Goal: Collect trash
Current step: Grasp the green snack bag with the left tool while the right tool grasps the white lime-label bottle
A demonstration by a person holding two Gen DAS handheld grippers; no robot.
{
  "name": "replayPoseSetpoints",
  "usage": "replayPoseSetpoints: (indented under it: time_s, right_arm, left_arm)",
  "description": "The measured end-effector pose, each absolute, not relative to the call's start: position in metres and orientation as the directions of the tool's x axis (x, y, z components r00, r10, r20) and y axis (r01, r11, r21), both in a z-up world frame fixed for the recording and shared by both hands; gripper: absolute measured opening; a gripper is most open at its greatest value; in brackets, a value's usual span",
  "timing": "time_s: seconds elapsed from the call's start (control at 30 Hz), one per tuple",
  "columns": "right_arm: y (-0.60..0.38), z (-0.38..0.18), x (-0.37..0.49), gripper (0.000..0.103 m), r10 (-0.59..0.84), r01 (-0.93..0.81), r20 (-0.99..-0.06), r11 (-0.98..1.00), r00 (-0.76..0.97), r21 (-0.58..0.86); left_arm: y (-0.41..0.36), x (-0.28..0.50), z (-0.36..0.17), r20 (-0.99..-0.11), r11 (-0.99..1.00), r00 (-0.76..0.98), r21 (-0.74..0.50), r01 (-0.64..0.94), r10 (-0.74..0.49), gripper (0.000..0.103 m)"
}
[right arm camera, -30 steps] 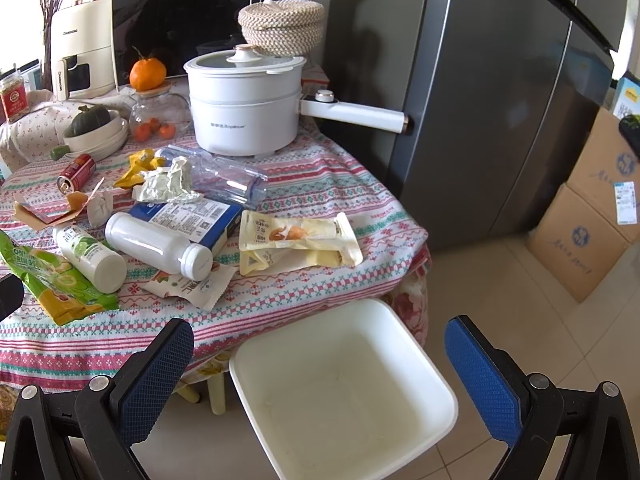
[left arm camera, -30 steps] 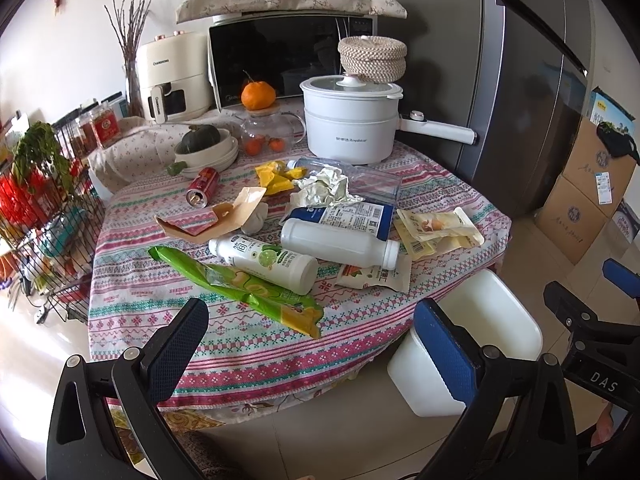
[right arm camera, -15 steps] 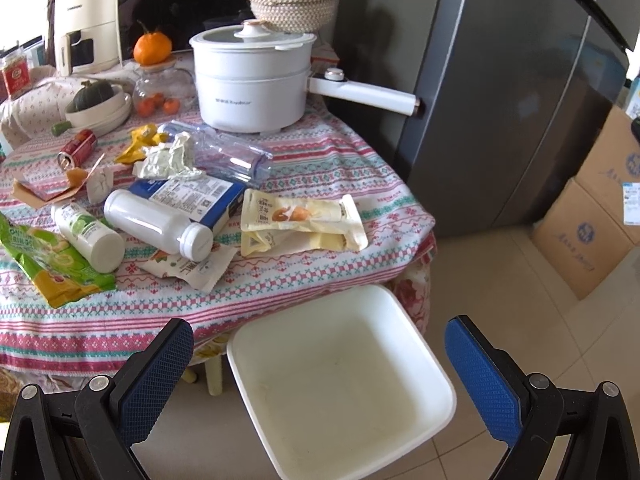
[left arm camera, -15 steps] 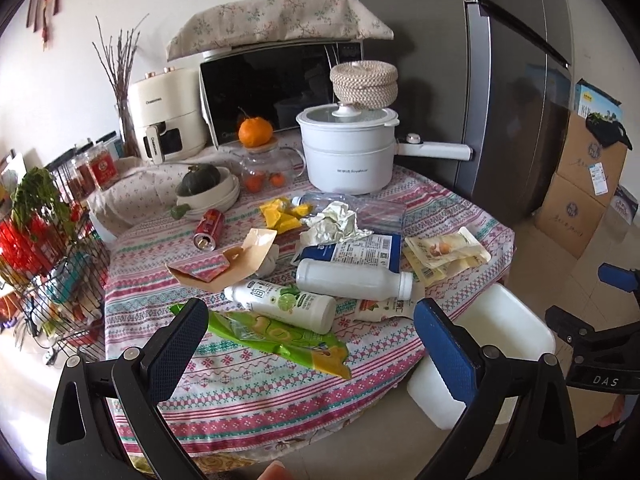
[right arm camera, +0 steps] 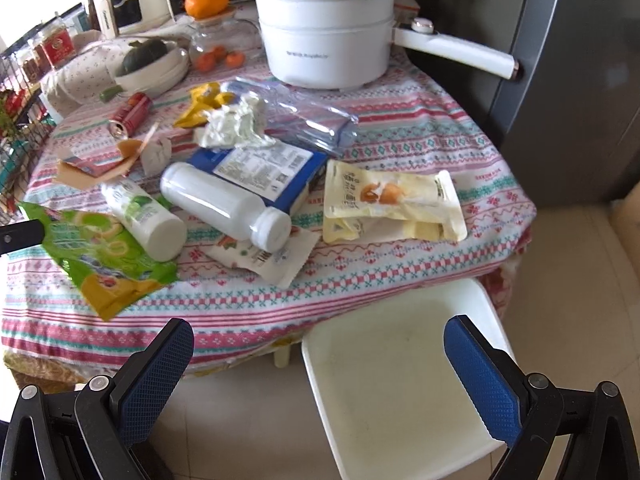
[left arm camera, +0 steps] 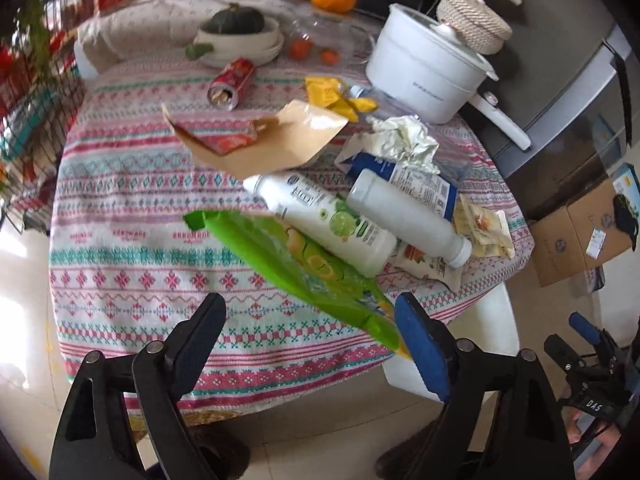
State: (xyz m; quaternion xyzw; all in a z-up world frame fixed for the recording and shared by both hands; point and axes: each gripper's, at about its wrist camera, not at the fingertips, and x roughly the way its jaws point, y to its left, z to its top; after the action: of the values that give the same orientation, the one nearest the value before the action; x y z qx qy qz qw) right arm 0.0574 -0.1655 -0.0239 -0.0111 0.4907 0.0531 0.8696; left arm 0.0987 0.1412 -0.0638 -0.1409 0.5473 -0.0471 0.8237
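Litter covers the striped counter (right arm camera: pixel 420 128): a green snack bag (right arm camera: pixel 100 256) at its near edge, two white bottles (right arm camera: pixel 224 204) lying flat, yellow pouches (right arm camera: pixel 392 200); an empty white bin (right arm camera: pixel 400 380) below.

Ahead of the left gripper (left arm camera: pixel 308 322), whose pads are blue, lies a green snack bag (left arm camera: pixel 296 264) with a yellow end. The tablecloth (left arm camera: pixel 132 208) carries pink, teal and white bands. The bin (right arm camera: pixel 400 372) under the right gripper (right arm camera: pixel 320 356) is white.
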Motion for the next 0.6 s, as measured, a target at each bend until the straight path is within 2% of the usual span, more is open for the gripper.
replayPoseSetpoints:
  time_s: [0.1,0.13,0.17,0.2,0.23,0.33,0.43,0.6]
  right_arm:
    - [-0.165,-0.042,0.065,0.103,0.085,-0.129,-0.893,0.991,0.441,0.031]
    - [-0.164,-0.043,0.068,0.102,0.086,-0.14,-0.894,0.99,0.44,0.027]
    - [-0.162,-0.042,0.07,0.102,0.081,-0.147,-0.891,0.989,0.448,0.016]
    - [-0.161,-0.042,0.072,0.102,0.075,-0.154,-0.887,0.988,0.456,0.004]
    - [-0.158,-0.041,0.075,0.102,0.069,-0.162,-0.881,0.987,0.468,-0.009]
    - [-0.146,-0.041,0.083,0.102,0.052,-0.208,-0.862,0.976,0.505,-0.063]
    - [-0.127,-0.049,0.094,0.1,0.036,-0.267,-0.867,0.957,0.498,-0.114]
    - [-0.1,-0.06,0.111,0.095,0.102,-0.335,-0.881,0.94,0.462,-0.066]
  left_arm:
    - [0.147,0.106,-0.086,-0.888,0.935,0.363,-0.34,-0.102,-0.284,0.075]
    - [0.147,0.109,-0.093,-0.892,0.933,0.354,-0.341,-0.117,-0.281,0.067]
    - [0.149,0.113,-0.1,-0.893,0.926,0.346,-0.35,-0.138,-0.286,0.054]
    - [0.152,0.117,-0.105,-0.891,0.914,0.34,-0.371,-0.164,-0.301,0.046]
    - [0.155,0.118,-0.11,-0.887,0.899,0.336,-0.395,-0.19,-0.318,0.03]
    - [0.16,0.119,-0.106,-0.857,0.877,0.373,-0.443,-0.184,-0.354,0.009]
    - [0.158,0.114,-0.085,-0.842,0.905,0.436,-0.406,-0.129,-0.316,0.002]
    - [0.168,0.098,-0.055,-0.81,0.927,0.517,-0.366,-0.077,-0.277,0.0]
